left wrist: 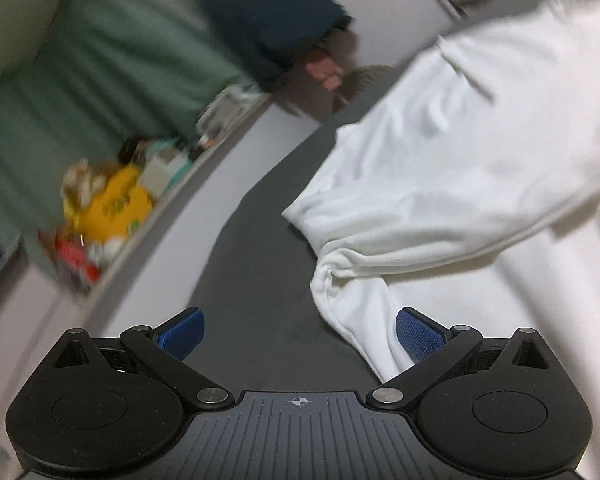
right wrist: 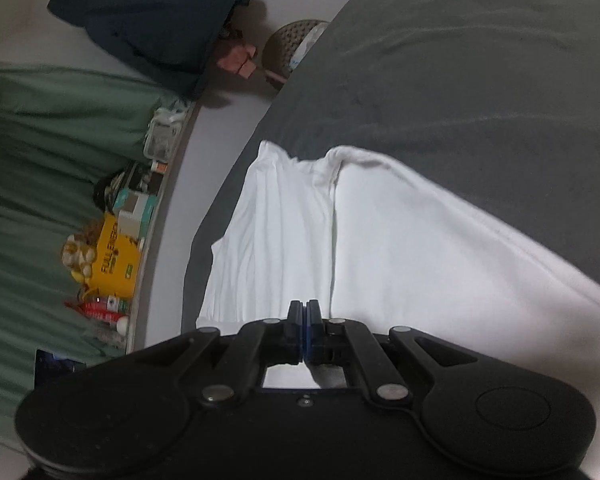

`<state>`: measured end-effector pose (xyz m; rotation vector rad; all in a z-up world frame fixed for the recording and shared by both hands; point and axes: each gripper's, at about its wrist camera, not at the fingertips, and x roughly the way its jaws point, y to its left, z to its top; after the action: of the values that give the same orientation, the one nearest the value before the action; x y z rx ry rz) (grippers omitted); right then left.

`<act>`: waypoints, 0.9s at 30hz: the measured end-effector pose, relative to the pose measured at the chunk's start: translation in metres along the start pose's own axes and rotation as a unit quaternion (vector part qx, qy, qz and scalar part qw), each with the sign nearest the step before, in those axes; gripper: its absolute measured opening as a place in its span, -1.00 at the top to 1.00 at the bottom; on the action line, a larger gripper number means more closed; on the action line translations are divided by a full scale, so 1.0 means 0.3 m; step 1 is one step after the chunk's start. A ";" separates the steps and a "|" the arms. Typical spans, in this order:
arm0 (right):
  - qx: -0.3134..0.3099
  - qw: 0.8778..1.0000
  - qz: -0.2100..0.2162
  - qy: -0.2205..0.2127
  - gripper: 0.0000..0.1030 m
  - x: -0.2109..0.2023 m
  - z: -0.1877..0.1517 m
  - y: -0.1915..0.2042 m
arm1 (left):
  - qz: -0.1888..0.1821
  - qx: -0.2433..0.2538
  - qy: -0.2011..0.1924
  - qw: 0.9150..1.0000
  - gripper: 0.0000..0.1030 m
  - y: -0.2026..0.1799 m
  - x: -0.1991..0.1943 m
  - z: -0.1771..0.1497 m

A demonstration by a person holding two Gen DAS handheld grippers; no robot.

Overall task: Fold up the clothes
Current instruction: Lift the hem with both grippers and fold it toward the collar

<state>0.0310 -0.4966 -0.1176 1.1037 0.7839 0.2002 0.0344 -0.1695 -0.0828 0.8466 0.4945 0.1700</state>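
The left hand-held gripper is spread wide, its blue pads well apart with nothing between them, hovering over the dark grey bed. Just by its right-side pad, a twisted corner of the white garment hangs down, bunched into a knot of folds, and the cloth rises from there up and to the right, lifted off the bed. The left wrist view is smeared with blur, so fine detail is lost. Over on the other side, the right hand-held gripper has its fingers pressed together; white cloth sits right around the tips, but whether cloth is pinched between them I cannot tell. Ahead of it the white garment lies spread on the grey bed, with a vertical fold line running away from the fingertips and a ribbed-looking panel to its left. Beyond the bed's edge is a pale floor, then a shelf edge crowded with a yellow box and small packages, green curtains behind, and a dark blue cloth hanging up top.
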 end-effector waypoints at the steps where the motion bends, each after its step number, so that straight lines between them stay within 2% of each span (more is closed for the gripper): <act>1: 0.001 1.000 -0.001 -0.002 0.96 -0.010 0.001 -0.008 | 0.000 0.005 -0.011 1.000 -1.00 -0.001 0.015 0.010; 2: -0.001 1.000 -0.003 -0.003 0.96 -0.009 0.004 -0.009 | 0.000 0.009 -0.022 1.000 -1.00 -0.001 0.029 0.020; 5: -0.008 1.000 -0.016 0.004 0.95 -0.002 0.010 -0.013 | 0.013 0.017 -0.020 1.000 -1.00 0.010 0.085 0.056; 8: -0.019 0.999 -0.034 0.028 0.80 0.020 0.015 -0.010 | 0.019 0.019 -0.020 0.999 -1.00 0.016 0.129 0.062; 10: -0.043 0.997 -0.046 0.055 0.37 0.037 0.008 0.005 | 0.019 0.014 -0.024 0.999 -1.00 0.025 0.139 0.055; 11: -0.059 0.995 -0.054 0.060 0.03 0.041 0.003 0.014 | 0.019 0.010 -0.025 0.999 -1.00 0.028 0.146 0.051; 12: -0.074 0.993 -0.061 0.066 -0.04 0.044 -0.002 0.023 | 0.031 0.004 -0.023 0.999 -1.00 0.030 0.153 0.047; 14: -0.104 0.989 -0.080 0.066 -0.04 0.042 -0.009 0.035 | 0.054 -0.007 -0.018 0.998 -1.00 0.035 0.165 0.039; 16: -0.118 0.987 -0.089 0.060 0.01 0.037 -0.010 0.033 | 0.053 -0.011 -0.012 0.998 -1.00 0.035 0.166 0.026; 17: -0.120 0.987 -0.089 0.057 0.16 0.035 -0.010 0.027 | 0.054 -0.012 -0.013 0.998 -1.00 0.036 0.164 0.020; 18: -0.119 0.987 -0.088 0.055 0.54 0.033 -0.009 0.022 | 0.055 -0.014 -0.014 0.998 -1.00 0.037 0.161 0.014; 19: -0.105 0.990 -0.077 0.054 0.72 0.027 -0.005 0.012 | 0.056 -0.015 -0.012 0.998 -1.00 0.038 0.160 0.012; 20: -0.091 0.993 -0.063 0.052 0.85 0.018 0.001 0.005 | 0.057 -0.016 -0.010 0.998 -1.00 0.042 0.155 0.008; 23: -0.049 0.998 -0.011 0.031 0.89 -0.037 0.018 0.005 | 0.060 -0.014 -0.010 0.998 -1.00 0.046 0.152 -0.002; 24: -0.019 0.999 0.027 0.026 0.90 -0.067 0.024 0.005 | 0.058 -0.016 -0.009 0.998 -1.00 0.051 0.150 -0.005; 26: 0.047 0.993 0.106 0.017 0.90 -0.124 0.028 -0.007 | 0.054 -0.019 -0.007 0.998 -1.00 0.056 0.152 -0.011; 27: 0.068 0.990 0.120 0.009 0.91 -0.147 0.027 -0.022 | 0.053 -0.018 -0.008 0.998 -1.00 0.056 0.152 -0.013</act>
<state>0.0029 -0.5280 -0.1009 1.3283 0.6866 0.3636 0.0731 -0.1405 -0.0883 0.8388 0.4311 0.2689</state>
